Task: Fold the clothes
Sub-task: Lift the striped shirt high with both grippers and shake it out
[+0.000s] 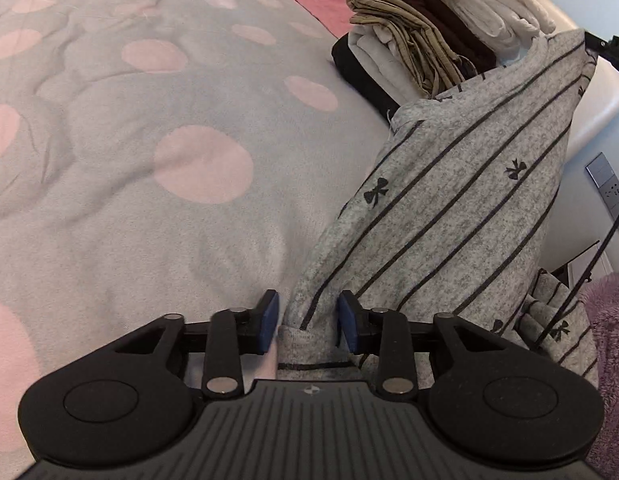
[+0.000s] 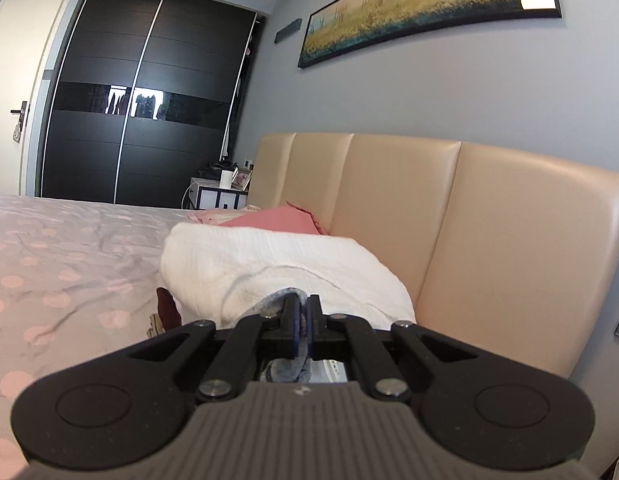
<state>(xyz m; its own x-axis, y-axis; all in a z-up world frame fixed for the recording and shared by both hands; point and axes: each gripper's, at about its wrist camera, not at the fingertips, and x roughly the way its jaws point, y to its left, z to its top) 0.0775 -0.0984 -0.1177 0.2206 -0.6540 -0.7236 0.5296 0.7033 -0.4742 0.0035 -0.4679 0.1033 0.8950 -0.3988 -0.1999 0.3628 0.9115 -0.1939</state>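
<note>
Left wrist view: a grey striped garment (image 1: pixel 461 184) is being held up over the polka-dot bedspread (image 1: pixel 149 140), beside a pile of folded clothes (image 1: pixel 421 36).
Left gripper (image 1: pixel 308 322): the jaws are being kept parted around a bunched hem; no firm pinch is being shown.
Right wrist view: the right gripper (image 2: pixel 303 322) is being clamped tight on grey fabric, near the headboard (image 2: pixel 489 220).
Advice: both corners are best being held level and taut.
Hidden: the garment's full outline is being cut off.
</note>
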